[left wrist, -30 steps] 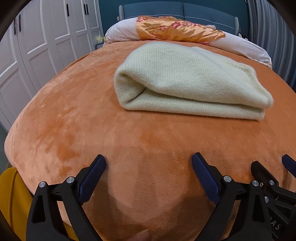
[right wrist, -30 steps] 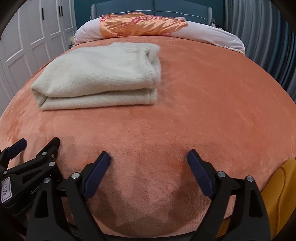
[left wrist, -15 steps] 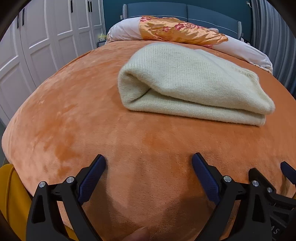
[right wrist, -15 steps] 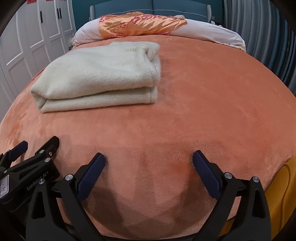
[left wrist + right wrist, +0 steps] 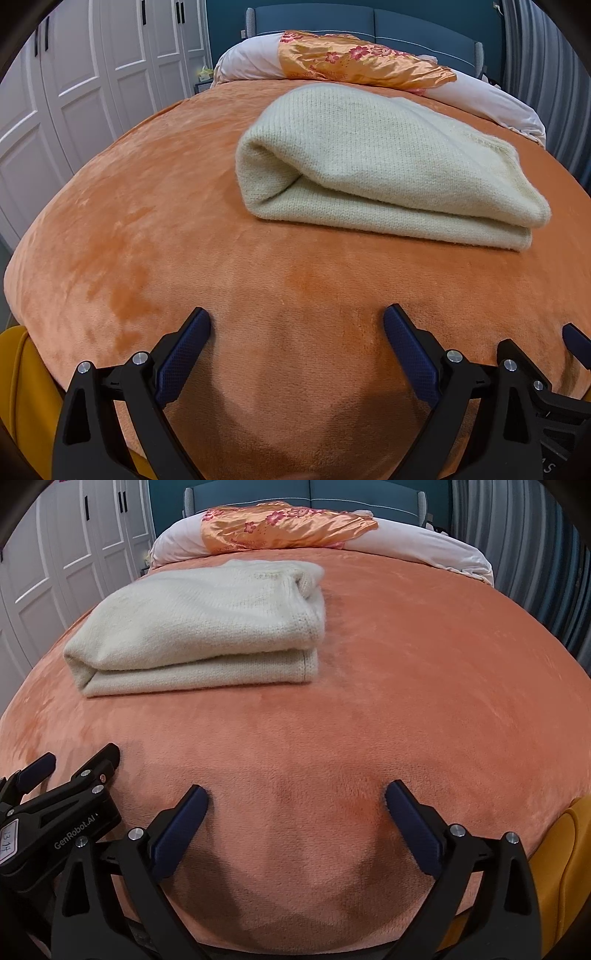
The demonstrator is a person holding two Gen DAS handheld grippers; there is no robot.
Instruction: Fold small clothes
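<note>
Change since earlier frames: right gripper [image 5: 295, 806] jaws have just been opening, nothing between them; folded cream sweater [image 5: 384, 162] lies as before.
Left gripper [image 5: 297, 328]: jaws spread wide, empty, hovering over bare orange blanket [image 5: 147, 221] near the bed's foot edge.
Right gripper, state: jaws wide apart, empty, only blanket showing in the gap; it sits just beside the left gripper, whose side appears at the lower left of the right wrist view.
Sweater, location: on the blanket, mid-bed, well apart from both grippers, short of the pillows [image 5: 369, 61] at the headboard [image 5: 369, 22].
Sweater, long axis: across the bed, from the wardrobe [image 5: 74, 92] side toward the curtain side.
Sweater, orientation: rounded fold faces the wardrobe side; squared stacked ends, with a ribbed edge, face the curtain side; long open edges face the grippers.
Sweater, layers: two thick layers stacked, top one bulging slightly over the lower.
Background: white panelled wardrobe doors on the left, grey curtain [image 5: 535, 572] on the right, yellow fabric [image 5: 565, 867] at the lower frame corners.
</note>
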